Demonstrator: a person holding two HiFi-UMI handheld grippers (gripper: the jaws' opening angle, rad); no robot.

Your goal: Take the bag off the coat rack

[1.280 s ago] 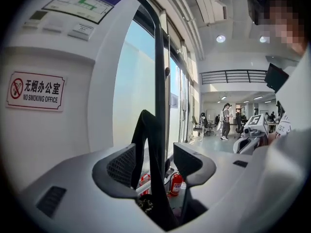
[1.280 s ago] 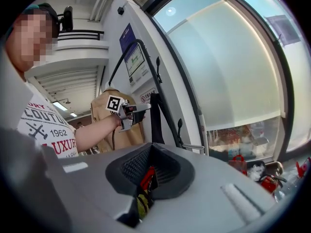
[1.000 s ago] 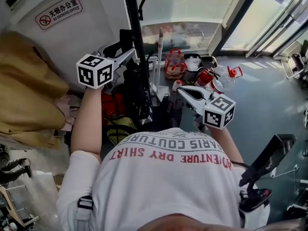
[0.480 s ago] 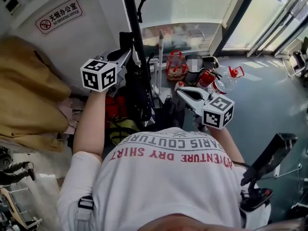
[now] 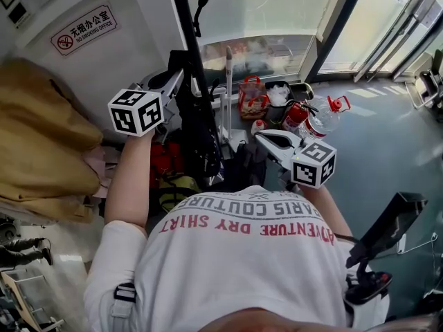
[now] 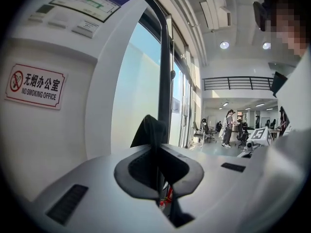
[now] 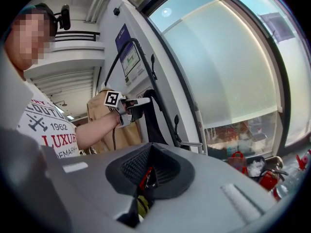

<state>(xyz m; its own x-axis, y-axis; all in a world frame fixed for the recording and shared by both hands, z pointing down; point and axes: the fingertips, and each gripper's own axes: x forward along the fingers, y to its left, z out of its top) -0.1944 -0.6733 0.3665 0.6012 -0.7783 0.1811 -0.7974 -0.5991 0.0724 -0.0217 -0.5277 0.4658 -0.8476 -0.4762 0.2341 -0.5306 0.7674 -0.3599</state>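
up on the tall black coat rack (image 5: 187, 40) hangs the black bag (image 5: 199, 126), right against the pole; its strap (image 6: 151, 130) is pinched in the left gripper (image 5: 172, 80), whose jaws are squeezed tight on it; the right gripper (image 5: 270, 138) sits lower, apart from the bag, jaws together with nothing in them; i think the biggest worry is the rack: if the strap is looped on a hook and gets pulled sideways, the whole rack could tip over; the next worry is the bag: it looks long and heavy, and only a thin bit of strap is held, so it could slip out and drop on the red fire extinguisher (image 5: 294, 114) below; lifting straight up first looks safer
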